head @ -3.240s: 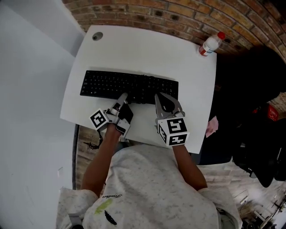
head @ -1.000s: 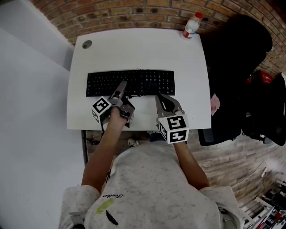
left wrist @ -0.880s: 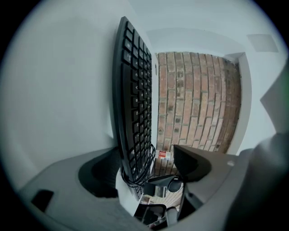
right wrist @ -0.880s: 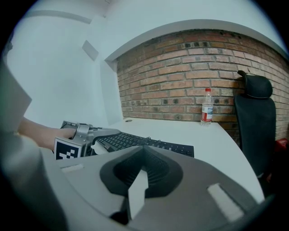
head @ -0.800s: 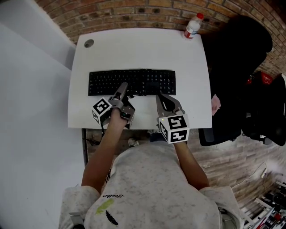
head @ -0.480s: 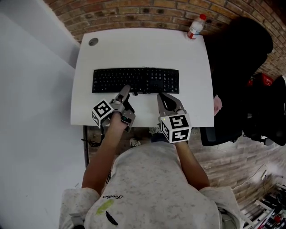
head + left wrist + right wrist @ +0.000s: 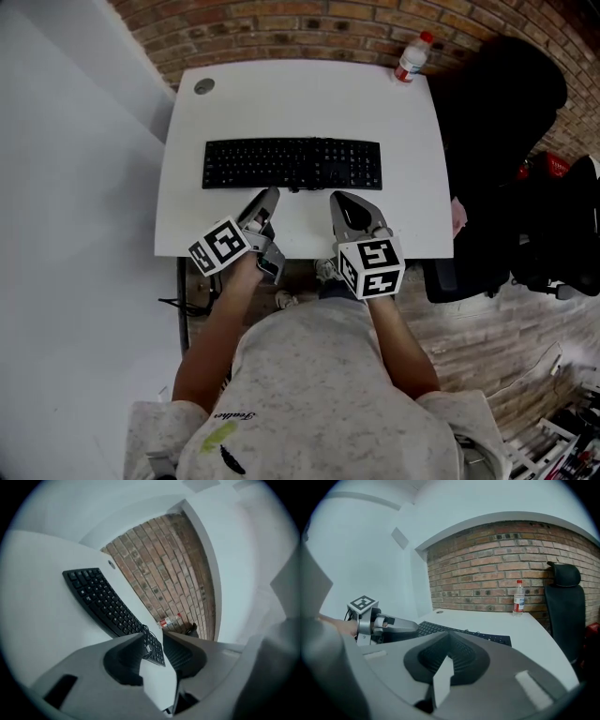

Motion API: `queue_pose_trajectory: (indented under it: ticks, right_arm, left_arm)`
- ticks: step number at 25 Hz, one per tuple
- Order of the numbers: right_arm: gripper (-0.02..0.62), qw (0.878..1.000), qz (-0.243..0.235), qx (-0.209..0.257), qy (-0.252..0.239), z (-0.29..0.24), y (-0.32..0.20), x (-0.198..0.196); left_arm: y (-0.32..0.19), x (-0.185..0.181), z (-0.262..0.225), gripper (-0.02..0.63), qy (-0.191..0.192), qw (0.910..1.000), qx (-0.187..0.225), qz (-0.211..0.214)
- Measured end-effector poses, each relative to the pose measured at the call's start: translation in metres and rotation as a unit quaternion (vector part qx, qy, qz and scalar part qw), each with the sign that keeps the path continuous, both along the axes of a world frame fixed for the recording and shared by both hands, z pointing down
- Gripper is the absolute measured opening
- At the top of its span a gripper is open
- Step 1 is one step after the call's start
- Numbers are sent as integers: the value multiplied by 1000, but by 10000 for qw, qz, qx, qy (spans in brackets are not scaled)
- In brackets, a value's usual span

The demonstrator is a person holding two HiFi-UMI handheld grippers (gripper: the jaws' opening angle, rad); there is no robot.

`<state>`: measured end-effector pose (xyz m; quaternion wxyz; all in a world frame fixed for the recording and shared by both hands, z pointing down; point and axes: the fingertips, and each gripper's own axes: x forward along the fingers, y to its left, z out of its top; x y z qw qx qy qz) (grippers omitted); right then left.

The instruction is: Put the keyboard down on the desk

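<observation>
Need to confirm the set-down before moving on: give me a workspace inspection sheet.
Surface: white desk, round grommet hole at its far left corner.
Job's things: black keyboard lies flat on the desk, no gripper touching it.
Clutter: clear plastic bottle with red cap, upright at the far right corner.
Grippers: left gripper jaws apart, just been closing, nothing between them; right gripper jaws together, empty.
Cables: thin black cable bunched at the keyboard's near edge.
Surroundings: red brick wall behind, black office chair to the right.
</observation>
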<state>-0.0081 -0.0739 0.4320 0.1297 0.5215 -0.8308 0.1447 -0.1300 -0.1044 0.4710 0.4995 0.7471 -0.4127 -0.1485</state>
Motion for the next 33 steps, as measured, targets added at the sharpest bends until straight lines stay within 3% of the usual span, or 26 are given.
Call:
queue_pose_trajectory:
  ticks: [4, 9, 12, 19, 33]
  right_arm:
    - [11, 9999, 21, 94, -41, -6, 9, -8]
    - [10, 9998, -4, 213, -52, -14, 20, -13]
    - [10, 9997, -5, 251, -23, -14, 23, -15]
    - [11, 9995, -25, 326, 14, -17, 33, -18]
    - [10, 9994, -73, 332, 82, -19, 35, -22]
  left_arm:
    - [13, 2, -8, 96, -843, 9943, 527, 375]
    - [24, 6, -21, 24, -1923, 9723, 1162, 643]
    - [25, 3, -24, -6, -2250, 9622, 1393, 641]
    - [36, 3, -25, -6, -2518, 9514, 1616, 726]
    - [40, 4, -24, -6, -2495, 9518, 1596, 798]
